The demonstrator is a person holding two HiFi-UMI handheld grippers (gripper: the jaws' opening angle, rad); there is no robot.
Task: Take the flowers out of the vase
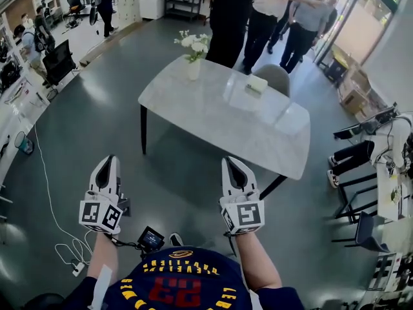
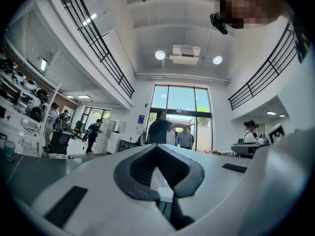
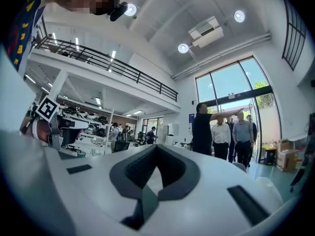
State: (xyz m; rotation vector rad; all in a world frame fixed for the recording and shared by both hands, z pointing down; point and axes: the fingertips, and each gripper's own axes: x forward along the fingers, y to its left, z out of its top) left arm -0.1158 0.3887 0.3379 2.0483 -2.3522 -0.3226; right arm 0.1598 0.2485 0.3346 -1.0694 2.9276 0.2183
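flowers (image 1: pixel 193 42): white bunch w/ green leaves, upright in the vase; seen in head view only.
vase (image 1: pixel 193 68): pale, stands on the tabletop near its 11 o'clock corner.
tabletop (image 1: pixel 193 112): pale grey, marbled, dark legs; small pale box (image 1: pixel 256 84) toward 1 o'clock, well apart from the vase.
chair (image 1: pixel 276 76): grey, at the tabletop's 1 o'clock edge.
left hand-held gripper (image 1: pixel 108 162): clenched, nothing betw. its jaws; over grey floor at 7 o'clock of the tabletop, well apart from it. Its own view (image 2: pixel 156 149) shows the dark pads meeting.
right hand-held gripper (image 1: pixel 230 162): clenched, empty; at 6 o'clock, near the tabletop's front edge. Its own view (image 3: pixel 156 149) shows the pads together.
people (image 1: pixel 271 18): group at 12–1 o'clock beyond the tabletop. Gripper views show them before a tall glass entrance (image 2: pixel 181 100), one in a dark top w/ an arm stretched out.
gripper views only: round ceiling lights, ceiling AC unit (image 2: pixel 185 54), mezzanine railings (image 3: pixel 108 65).
head view only: white cable (image 1: pixel 48 199) on the floor at 8 o'clock.
writing: red "23" on the wearer's dark jersey (image 1: pixel 184 289), upside-down in head view; yellow lettering round it too bent to read. Blue sign (image 2: pixel 141 119) by the entrance too small to read.
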